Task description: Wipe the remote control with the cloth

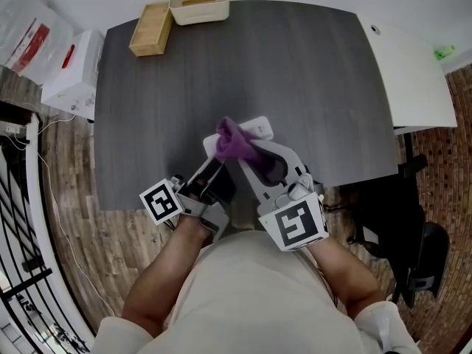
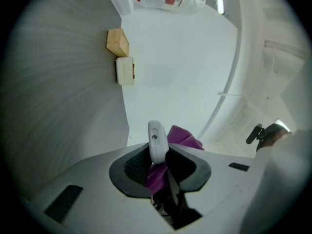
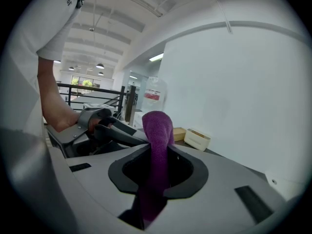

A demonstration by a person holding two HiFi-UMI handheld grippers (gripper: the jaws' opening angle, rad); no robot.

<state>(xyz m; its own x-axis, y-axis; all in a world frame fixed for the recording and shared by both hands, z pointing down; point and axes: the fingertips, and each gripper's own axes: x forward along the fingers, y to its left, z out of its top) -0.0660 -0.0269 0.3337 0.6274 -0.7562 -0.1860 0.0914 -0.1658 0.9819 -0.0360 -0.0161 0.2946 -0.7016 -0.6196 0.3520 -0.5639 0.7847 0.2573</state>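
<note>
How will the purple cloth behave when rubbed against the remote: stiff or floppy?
Likely floppy: the cloth folds over above the right gripper, which is shut on it. Probably light and fairly grippy, given its fuzzy pile.

Wood box [image 1: 151,29] & white bin [image 1: 199,3] side by side, far edge of grey tbl [image 1: 295,80]; plastic bag [image 1: 28,29] at L.
</note>
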